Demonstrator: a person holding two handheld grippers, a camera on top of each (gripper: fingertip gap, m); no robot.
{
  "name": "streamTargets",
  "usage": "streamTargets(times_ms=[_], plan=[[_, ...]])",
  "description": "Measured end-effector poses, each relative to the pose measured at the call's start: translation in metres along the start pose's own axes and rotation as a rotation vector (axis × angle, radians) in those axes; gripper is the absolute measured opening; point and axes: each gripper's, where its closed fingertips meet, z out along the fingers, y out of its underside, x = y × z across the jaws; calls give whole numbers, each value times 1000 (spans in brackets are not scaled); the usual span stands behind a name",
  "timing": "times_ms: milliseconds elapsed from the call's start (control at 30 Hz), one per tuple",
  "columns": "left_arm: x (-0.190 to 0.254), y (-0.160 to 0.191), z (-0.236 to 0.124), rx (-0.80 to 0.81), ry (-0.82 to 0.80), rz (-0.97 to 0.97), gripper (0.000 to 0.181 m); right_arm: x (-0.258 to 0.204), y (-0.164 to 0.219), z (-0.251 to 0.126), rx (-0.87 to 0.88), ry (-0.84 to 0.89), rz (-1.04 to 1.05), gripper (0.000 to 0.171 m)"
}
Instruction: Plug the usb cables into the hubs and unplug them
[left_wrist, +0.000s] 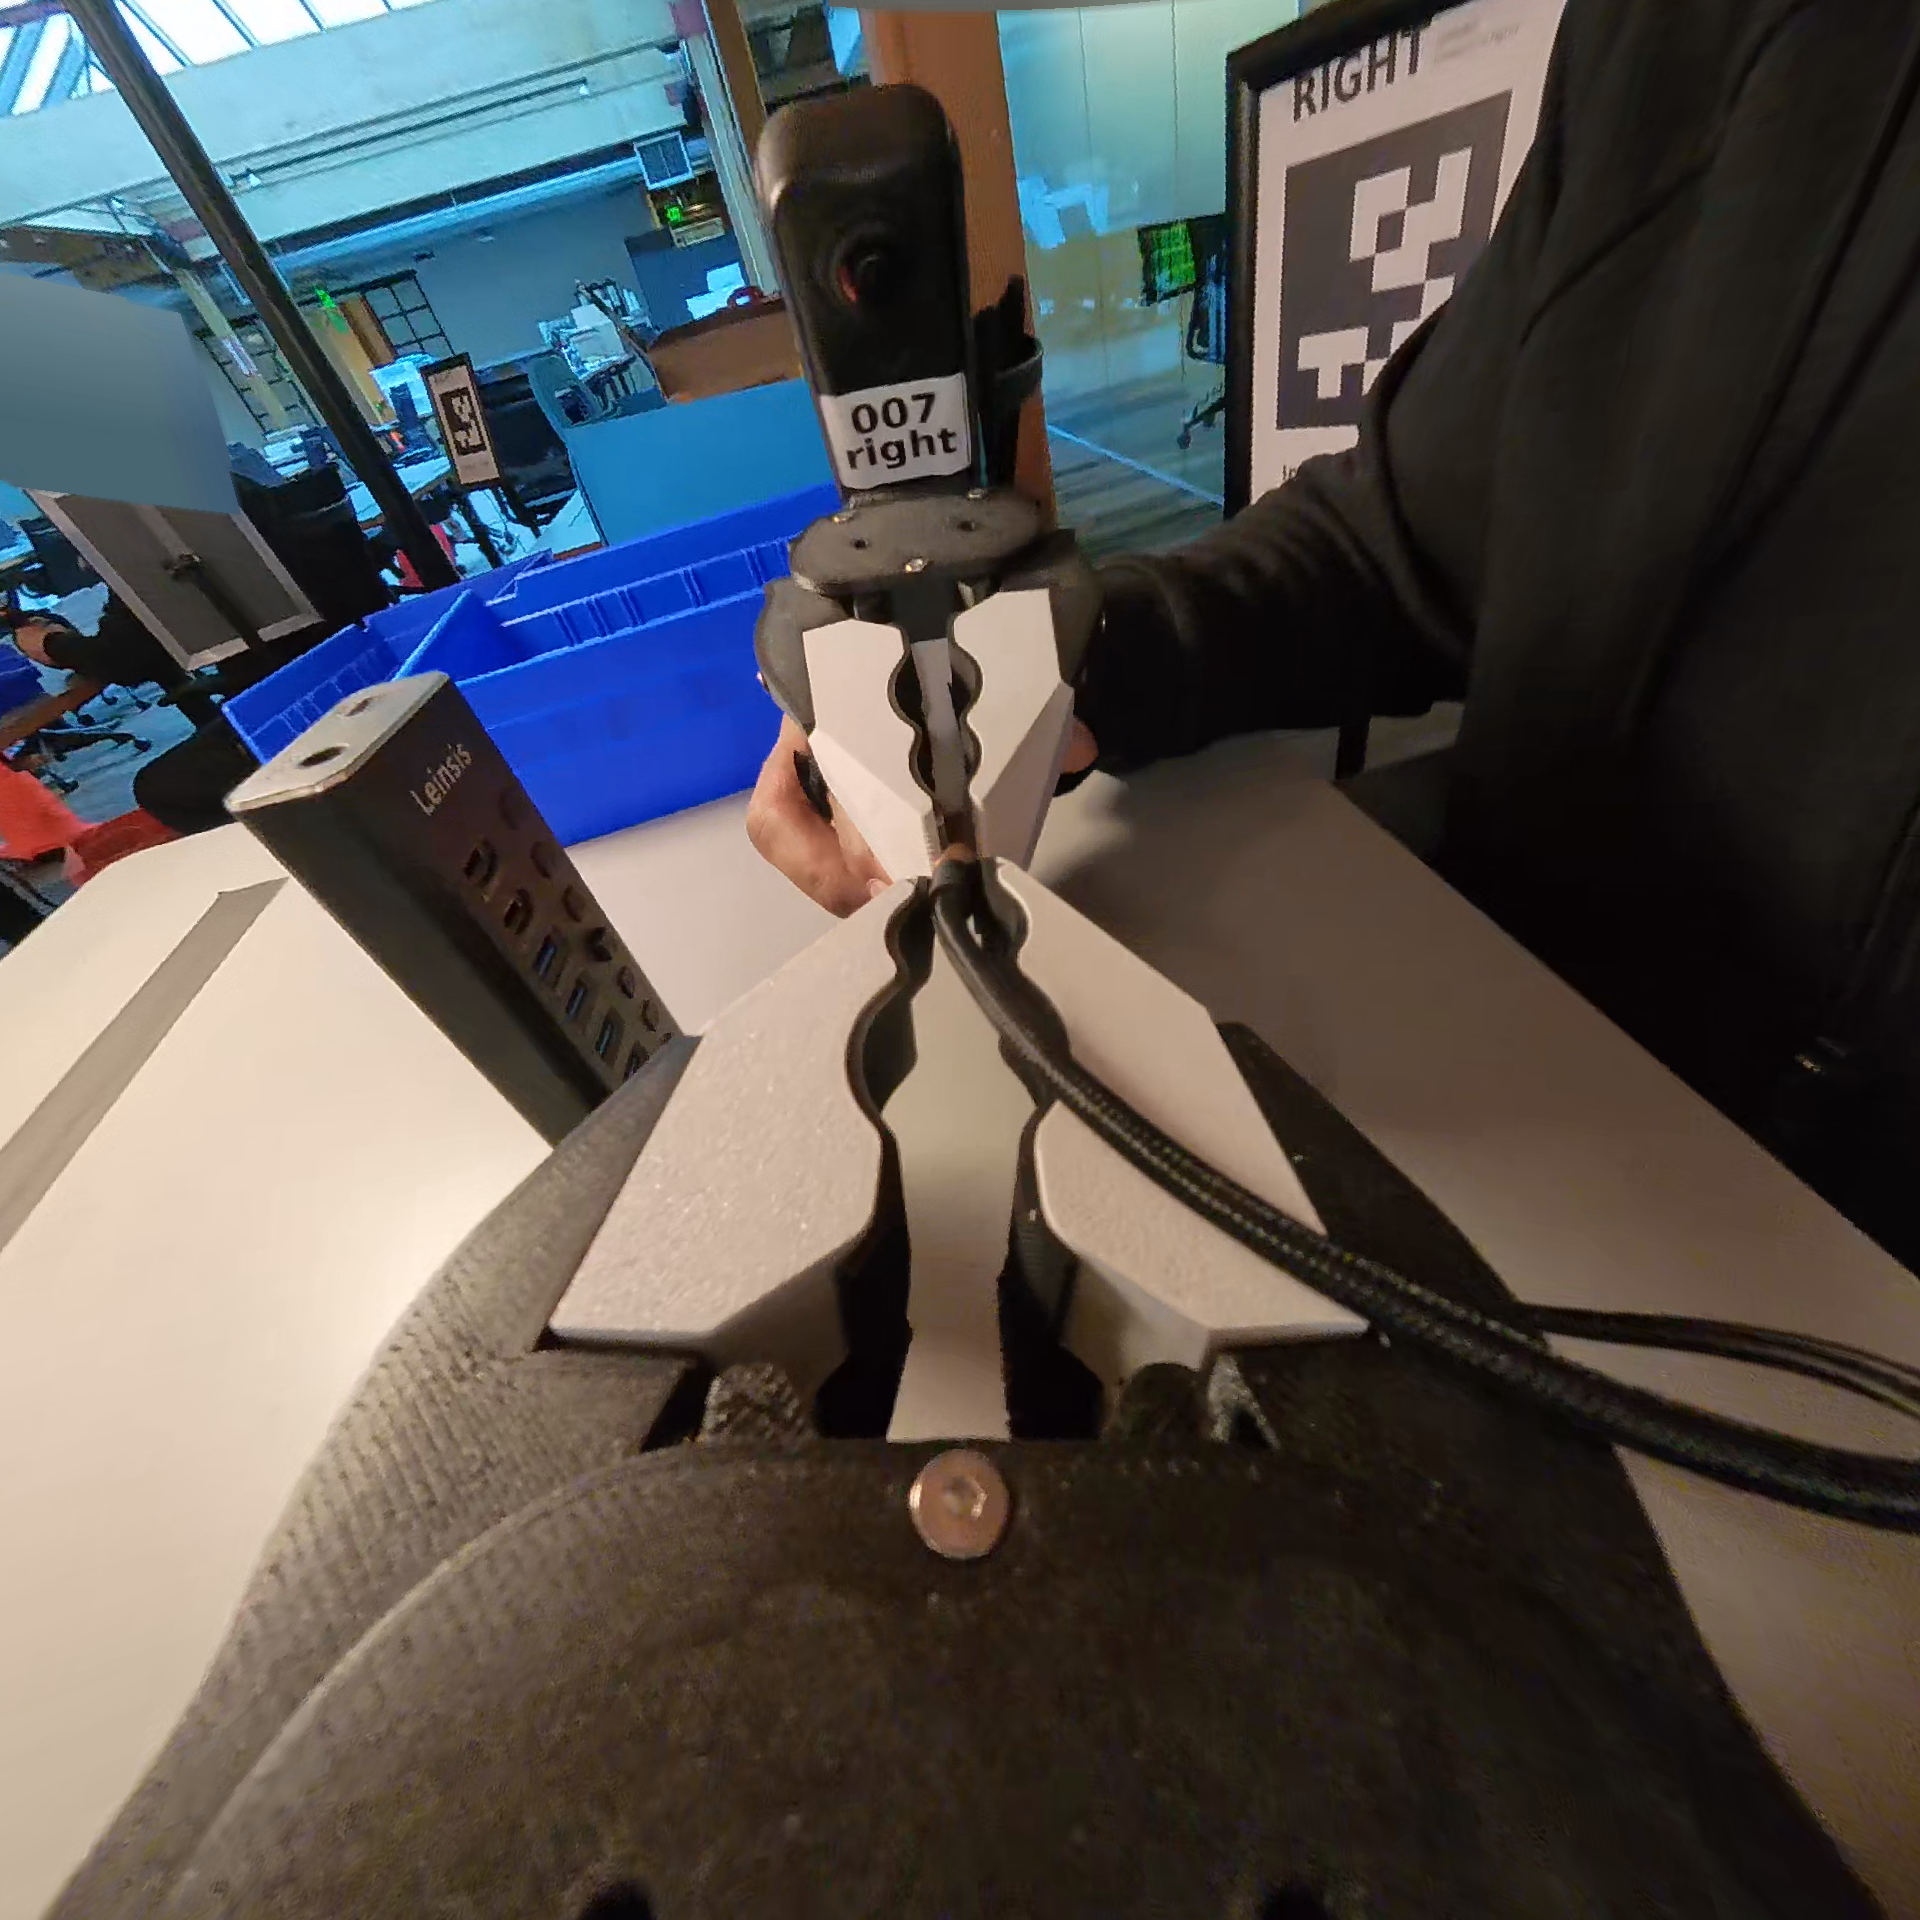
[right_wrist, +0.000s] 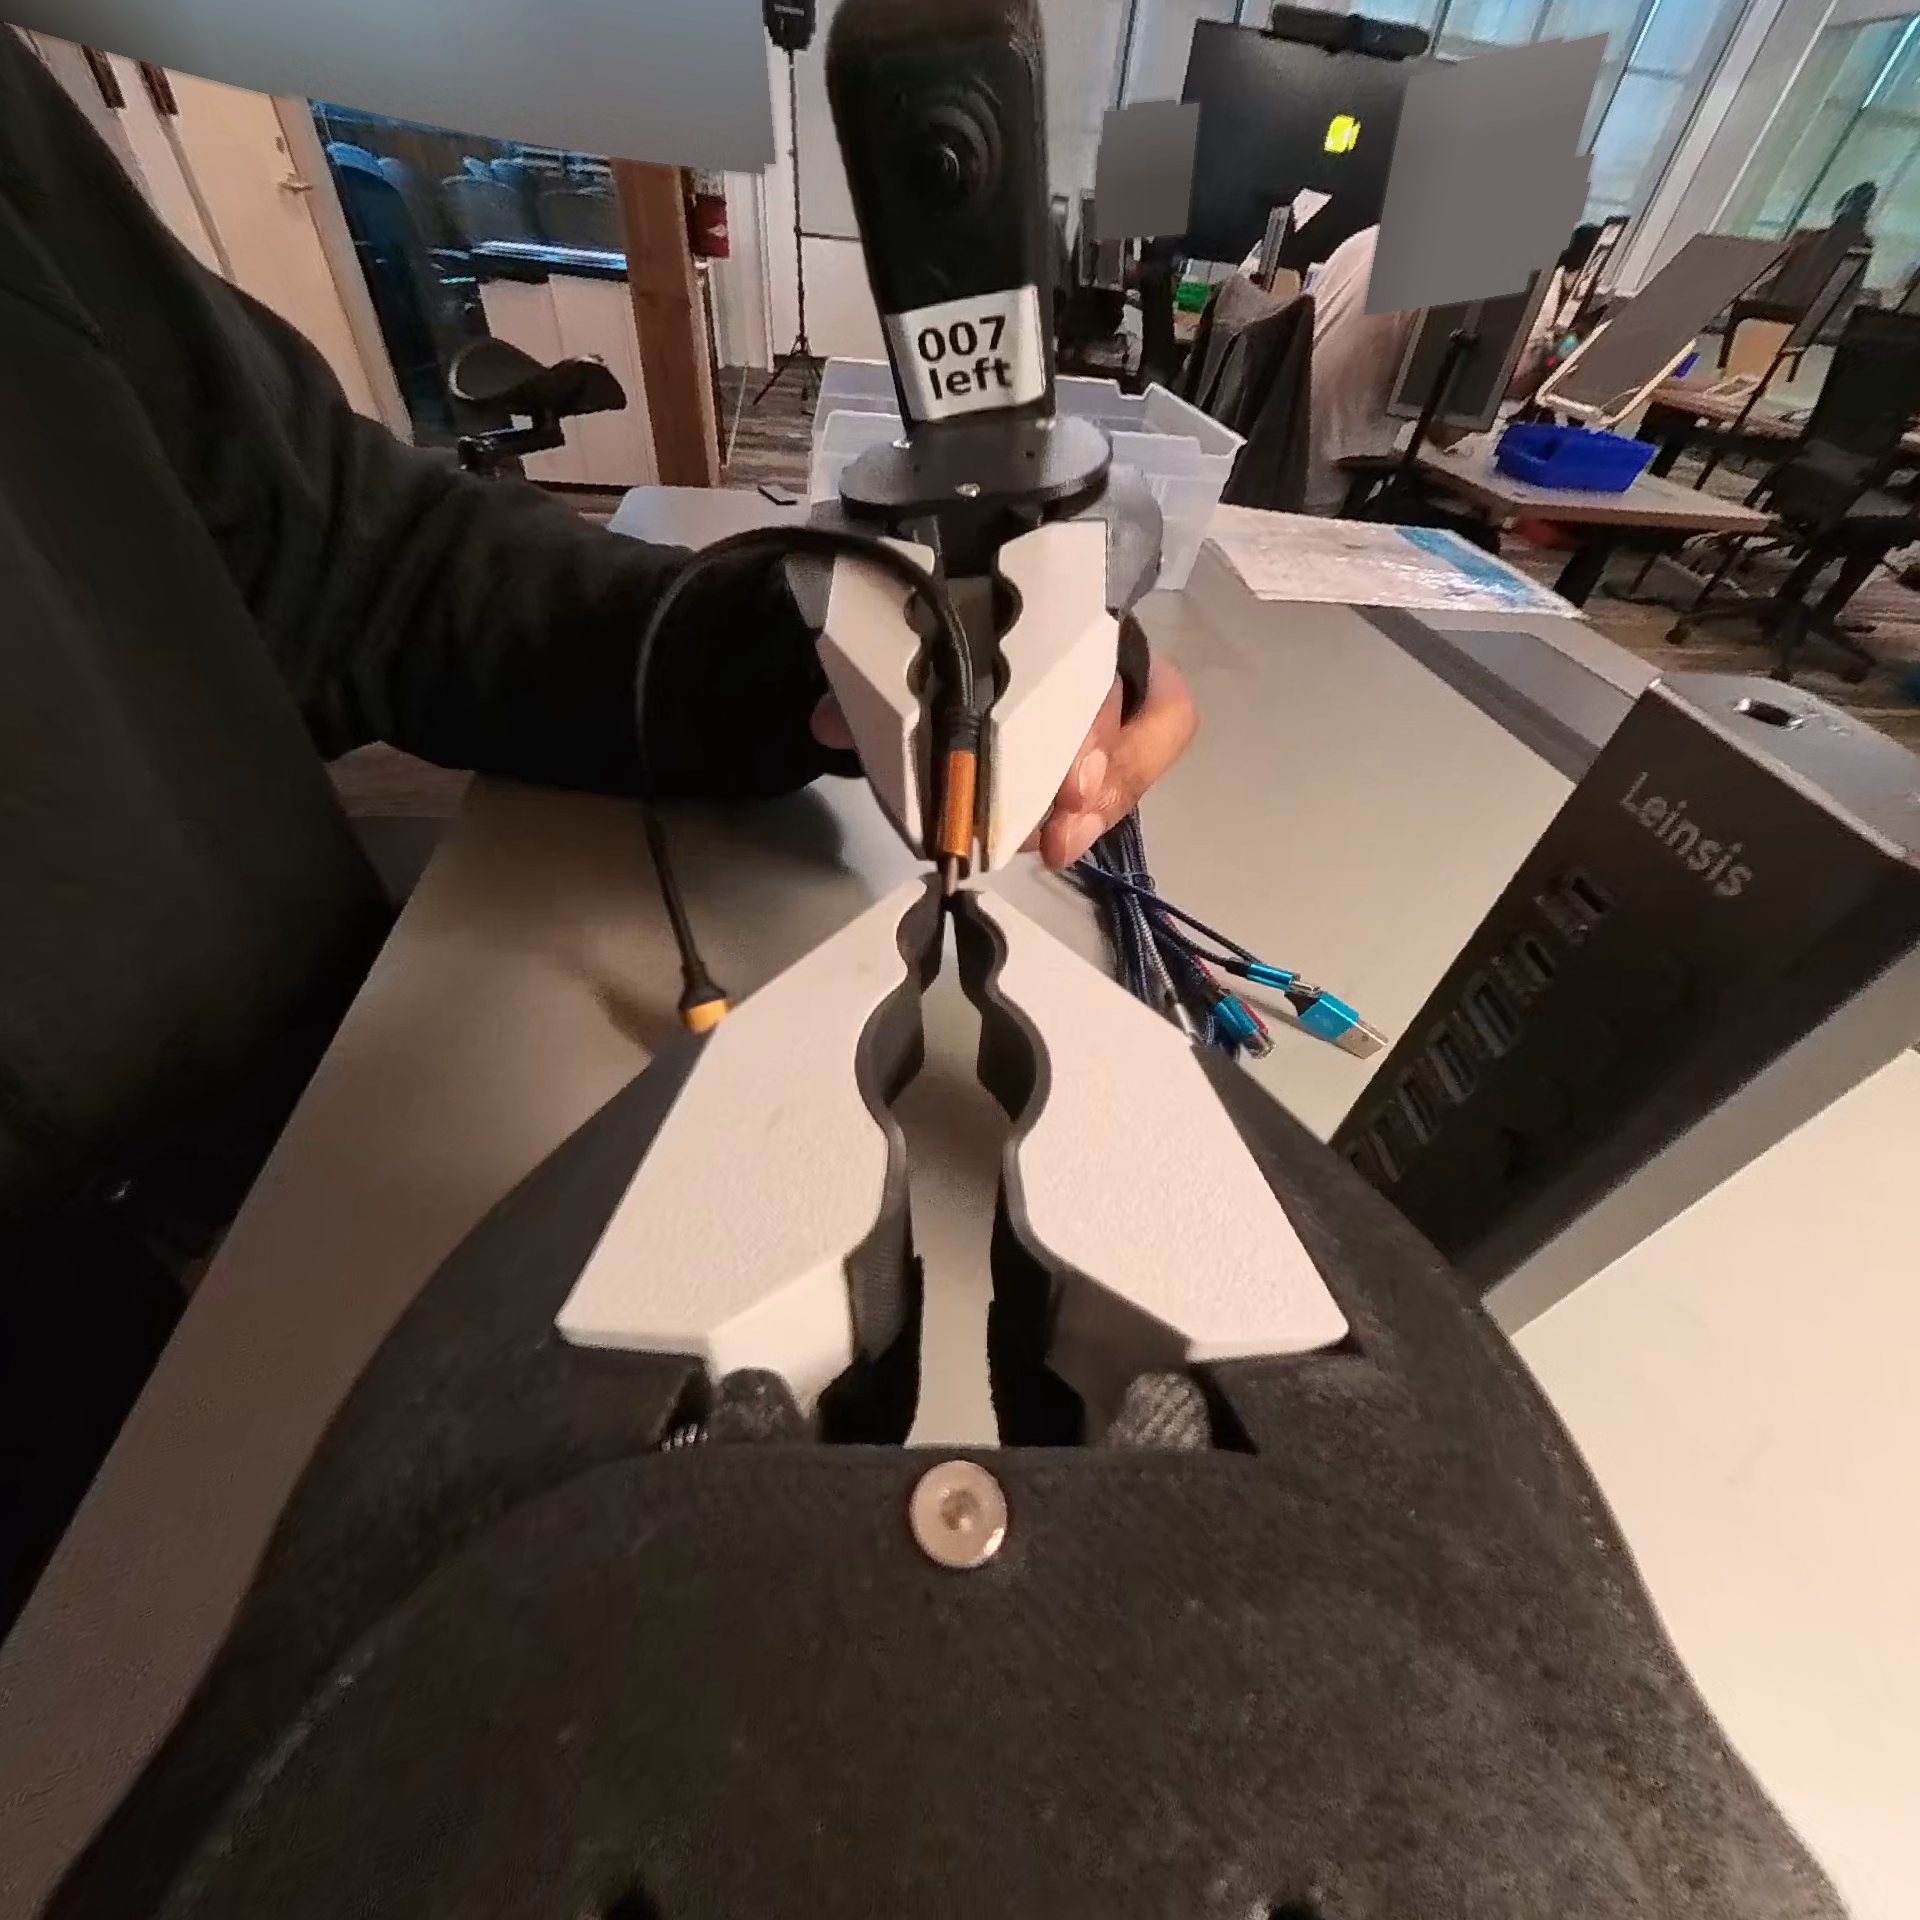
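Note:
A black braided USB cable (left_wrist: 1143, 1122) has an orange-collared plug (right_wrist: 961, 800). My left gripper (left_wrist: 956, 888) is shut on that plug, and the cable trails out over its right finger. It also shows facing me in the right wrist view (right_wrist: 961, 857). My right gripper (right_wrist: 951, 902) meets it tip to tip and is pinched shut on the plug's metal end; it also shows in the left wrist view (left_wrist: 951, 831). The cable's other orange end (right_wrist: 701, 1008) lies on the table. A black tower hub (left_wrist: 447, 894) stands upright to the side and also shows in the right wrist view (right_wrist: 1621, 987).
A bundle of blue braided USB cables (right_wrist: 1247, 987) lies on the grey table (right_wrist: 1351, 748) beside the hub. Blue bins (left_wrist: 623, 675) stand behind the hub. A marker board (left_wrist: 1371, 260) and a person's dark sleeve (left_wrist: 1558, 623) are close by. A clear bin (right_wrist: 1174, 436) stands farther back. Both grippers' tips are close together, under 4 cm apart.

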Motion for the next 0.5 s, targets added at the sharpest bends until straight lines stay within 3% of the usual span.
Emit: streamTargets(times_ms=[500], plan=[[-5, -6, -2, 28, -34, 33, 9, 4, -2, -3, 17, 18, 3, 1]])
